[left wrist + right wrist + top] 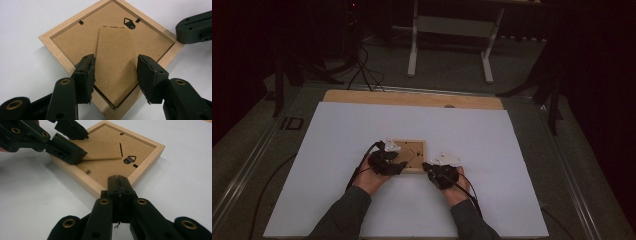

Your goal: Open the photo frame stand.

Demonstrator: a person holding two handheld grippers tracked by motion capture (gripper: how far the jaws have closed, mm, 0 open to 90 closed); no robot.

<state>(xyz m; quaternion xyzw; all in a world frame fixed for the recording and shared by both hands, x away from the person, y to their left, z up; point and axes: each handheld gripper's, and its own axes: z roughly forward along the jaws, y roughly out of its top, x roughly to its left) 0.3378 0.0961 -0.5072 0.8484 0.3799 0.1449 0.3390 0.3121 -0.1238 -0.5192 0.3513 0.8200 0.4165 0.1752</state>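
Note:
A light wooden picture frame (412,150) lies face down on the white board (492,150), its brown backing (72,40) facing up. My left gripper (115,60) grips the backing's fold-out stand flap (112,37) by its two side edges. In the right gripper view this flap (100,147) is raised slightly off the backing, between the left gripper (84,145) jaws. My right gripper (119,180) is shut, with its tip resting on the frame's near wooden rim (140,173). Both the left gripper (398,161) and the right gripper (428,166) sit at the frame's near edge.
A small black hanger hook (129,23) and black turn clips (81,22) sit on the backing. The white board covers most of a wooden tabletop (412,97). Beyond it stand a white table's legs (413,50) and cables on a dark floor (362,70).

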